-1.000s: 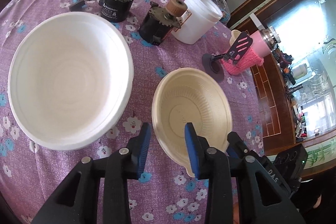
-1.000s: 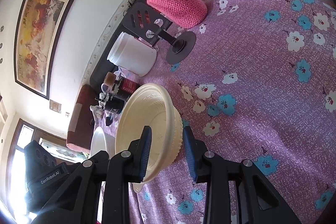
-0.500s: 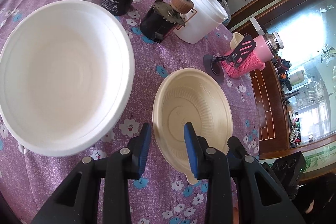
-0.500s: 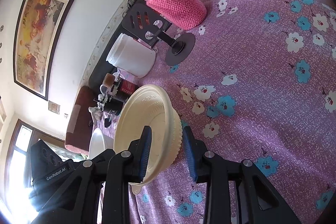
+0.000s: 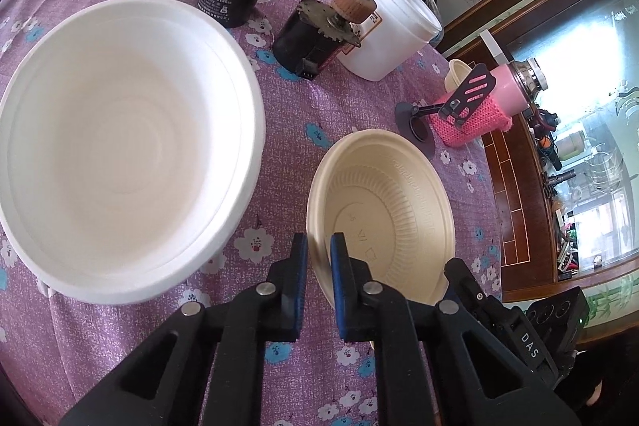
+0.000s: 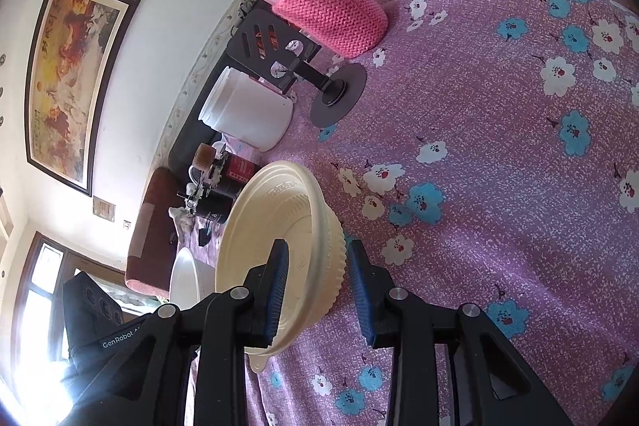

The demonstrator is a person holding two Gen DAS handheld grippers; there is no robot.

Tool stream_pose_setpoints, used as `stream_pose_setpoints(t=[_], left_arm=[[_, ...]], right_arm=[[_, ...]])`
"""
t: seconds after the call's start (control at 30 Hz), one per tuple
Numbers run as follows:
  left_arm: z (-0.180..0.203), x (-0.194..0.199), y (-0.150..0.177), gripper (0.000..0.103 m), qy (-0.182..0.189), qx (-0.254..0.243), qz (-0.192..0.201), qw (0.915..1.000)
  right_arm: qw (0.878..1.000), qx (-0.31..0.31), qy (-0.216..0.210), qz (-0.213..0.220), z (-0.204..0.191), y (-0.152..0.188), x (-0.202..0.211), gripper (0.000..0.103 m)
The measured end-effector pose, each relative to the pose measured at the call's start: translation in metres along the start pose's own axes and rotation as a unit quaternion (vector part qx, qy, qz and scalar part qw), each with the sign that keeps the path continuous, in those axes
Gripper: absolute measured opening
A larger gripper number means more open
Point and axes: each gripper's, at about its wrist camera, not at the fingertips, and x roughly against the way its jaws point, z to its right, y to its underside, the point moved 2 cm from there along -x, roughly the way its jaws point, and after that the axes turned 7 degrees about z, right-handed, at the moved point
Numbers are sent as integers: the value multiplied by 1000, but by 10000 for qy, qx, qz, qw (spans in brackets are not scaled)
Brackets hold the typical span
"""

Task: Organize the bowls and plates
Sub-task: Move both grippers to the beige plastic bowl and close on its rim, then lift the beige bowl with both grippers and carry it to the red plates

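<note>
Two claws meet on one cream ribbed bowl [image 5: 383, 214], which sits tilted on the bench [image 5: 287, 130] just beside a large white foam bowl [image 5: 120, 146]. Left claw [image 5: 318, 258] has just been closing and now pinches the bowl's near rim between its blue pads. Right claw [image 6: 315, 266] straddles the opposite wall, one pad inside and one outside, gripping it.

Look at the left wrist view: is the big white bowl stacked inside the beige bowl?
No, the white bowl sits beside the beige bowl.
</note>
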Motion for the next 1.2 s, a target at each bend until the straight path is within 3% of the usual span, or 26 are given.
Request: stream_pose_setpoints(t=[0.3, 0.37, 0.43, 1.2], left_arm=[[-1, 0, 0, 11, -6, -3, -11, 10000], [-1, 0, 0, 10, -9, 0, -12, 10000], [-1, -1, 1, 10, -14, -9, -22, 10000], [4, 9, 4, 10, 77, -36, -80, 9999]], right_arm=[[10000, -41, -74, 33, -1, -1, 2, 32], [9999, -25, -100, 64, -2, 0, 3, 16], [10000, 29, -53, 73, -3, 0, 2, 10], [9997, -187, -127, 78, 0, 1, 14, 9]])
